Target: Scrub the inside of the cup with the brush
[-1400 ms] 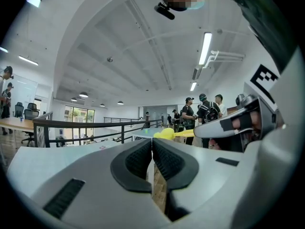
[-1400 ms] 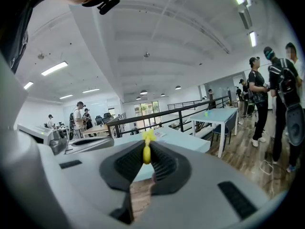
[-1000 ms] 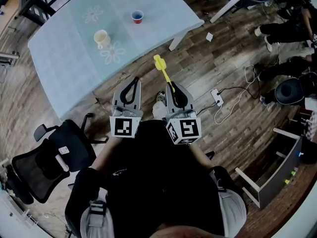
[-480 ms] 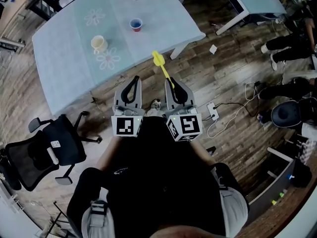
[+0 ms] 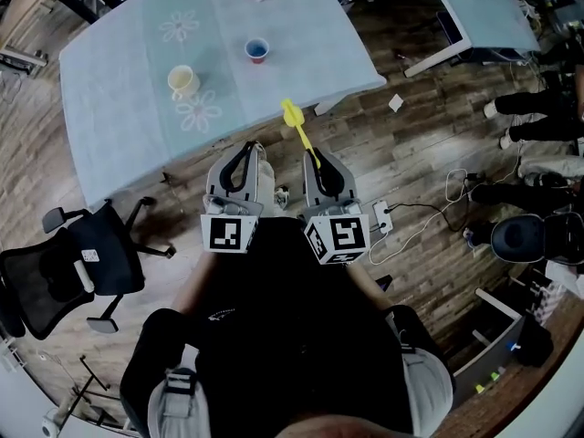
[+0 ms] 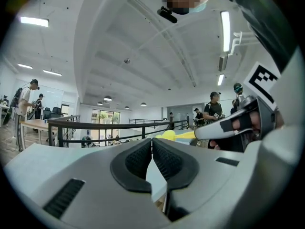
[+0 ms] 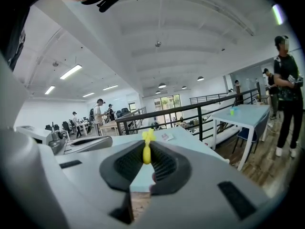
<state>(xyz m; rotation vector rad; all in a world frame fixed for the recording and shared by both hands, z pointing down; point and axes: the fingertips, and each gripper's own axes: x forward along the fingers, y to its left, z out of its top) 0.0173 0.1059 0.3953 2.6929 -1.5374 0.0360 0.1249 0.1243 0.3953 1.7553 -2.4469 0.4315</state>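
- The right gripper (image 5: 319, 158) is clamping the yellow brush (image 5: 297, 124); the left gripper (image 5: 241, 156) is hanging closed, empty.
- The cup (image 5: 182, 82) is standing near the pale-blue desk's (image 5: 109, 126) near edge.
- Farther in, seemingly a smaller cup (image 5: 256, 50) is sitting; wood floor (image 5: 429, 126) is surrounding the desk.

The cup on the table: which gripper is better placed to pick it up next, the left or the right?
Probably the left. The left gripper is shut on nothing and stands on the side of the cup. The right gripper is shut on the yellow brush.
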